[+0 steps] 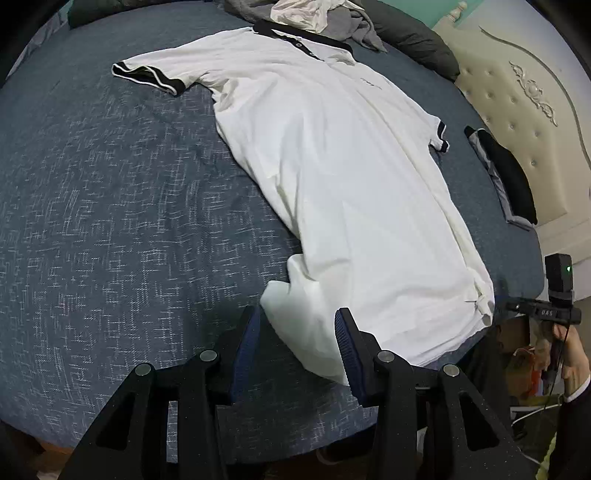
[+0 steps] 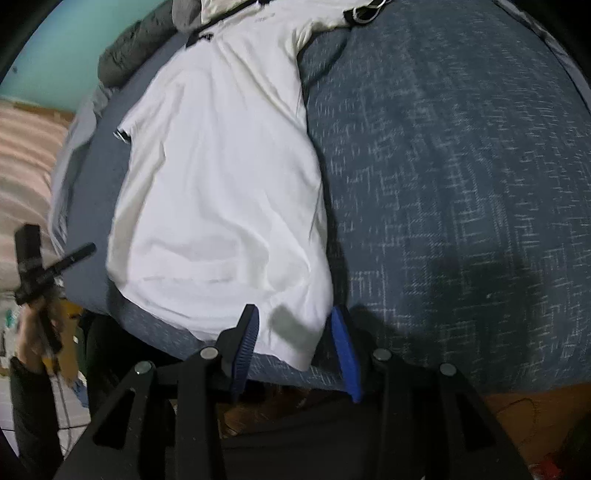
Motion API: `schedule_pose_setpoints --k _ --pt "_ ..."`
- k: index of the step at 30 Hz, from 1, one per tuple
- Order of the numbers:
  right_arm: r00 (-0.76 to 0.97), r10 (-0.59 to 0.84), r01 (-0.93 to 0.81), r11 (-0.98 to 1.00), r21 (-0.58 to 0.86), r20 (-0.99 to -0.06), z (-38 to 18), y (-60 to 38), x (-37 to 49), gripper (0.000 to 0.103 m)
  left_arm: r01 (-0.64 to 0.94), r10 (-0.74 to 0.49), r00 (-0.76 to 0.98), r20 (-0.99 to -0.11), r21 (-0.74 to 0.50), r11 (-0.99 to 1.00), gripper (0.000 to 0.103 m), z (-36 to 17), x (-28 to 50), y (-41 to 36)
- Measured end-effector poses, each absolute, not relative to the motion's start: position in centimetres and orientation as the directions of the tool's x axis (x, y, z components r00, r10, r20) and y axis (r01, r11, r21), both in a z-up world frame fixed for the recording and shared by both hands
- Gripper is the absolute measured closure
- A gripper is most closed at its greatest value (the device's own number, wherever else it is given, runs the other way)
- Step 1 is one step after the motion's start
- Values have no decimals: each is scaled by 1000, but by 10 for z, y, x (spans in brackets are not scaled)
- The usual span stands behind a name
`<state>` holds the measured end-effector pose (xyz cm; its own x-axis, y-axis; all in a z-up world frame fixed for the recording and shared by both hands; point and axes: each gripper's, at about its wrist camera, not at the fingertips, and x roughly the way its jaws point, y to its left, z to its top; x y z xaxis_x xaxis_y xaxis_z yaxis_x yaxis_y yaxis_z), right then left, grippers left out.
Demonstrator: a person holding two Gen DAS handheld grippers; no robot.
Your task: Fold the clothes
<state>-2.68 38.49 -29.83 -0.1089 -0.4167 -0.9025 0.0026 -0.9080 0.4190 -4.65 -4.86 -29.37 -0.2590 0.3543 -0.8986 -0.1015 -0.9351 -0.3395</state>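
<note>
A white polo shirt (image 1: 332,166) with a black collar and black sleeve cuffs lies spread flat on the blue bedspread (image 1: 110,221), collar at the far end. My left gripper (image 1: 297,332) is open over the near left corner of the hem, with white cloth between its fingers. In the right wrist view the same shirt (image 2: 221,184) runs away from me. My right gripper (image 2: 293,328) is open there too, and the hem's near corner lies between its blue pads (image 2: 345,350) at the bed's edge.
A heap of grey and cream clothes (image 1: 314,14) and a dark pillow (image 1: 413,40) lie beyond the collar. A folded black garment (image 1: 506,177) rests by the cream tufted headboard (image 1: 535,110). A hand (image 1: 572,354) holds the other gripper off the bed's edge.
</note>
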Motion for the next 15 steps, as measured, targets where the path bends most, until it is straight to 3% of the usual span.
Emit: schedule_pose_setpoints --k 2,4,7,15 --pt "-100 -415 10 -909 416 -904 -302 381 -26 64 -93 354 -255 -900 -342 -935 56 -298 -45 -56" --pt "-106 -411 20 -911 411 -905 -302 382 -24 90 -87 355 -252 -900 -344 -935 56 -303 -47 -58" --pt "-131 -408 21 -912 409 -904 -297 389 -21 98 -83 354 -245 -903 -344 -935 56 -310 -48 -61" --pt "-205 -403 -14 -910 414 -892 -279 419 -11 101 -98 367 -254 -895 -354 -930 56 -316 -52 -58"
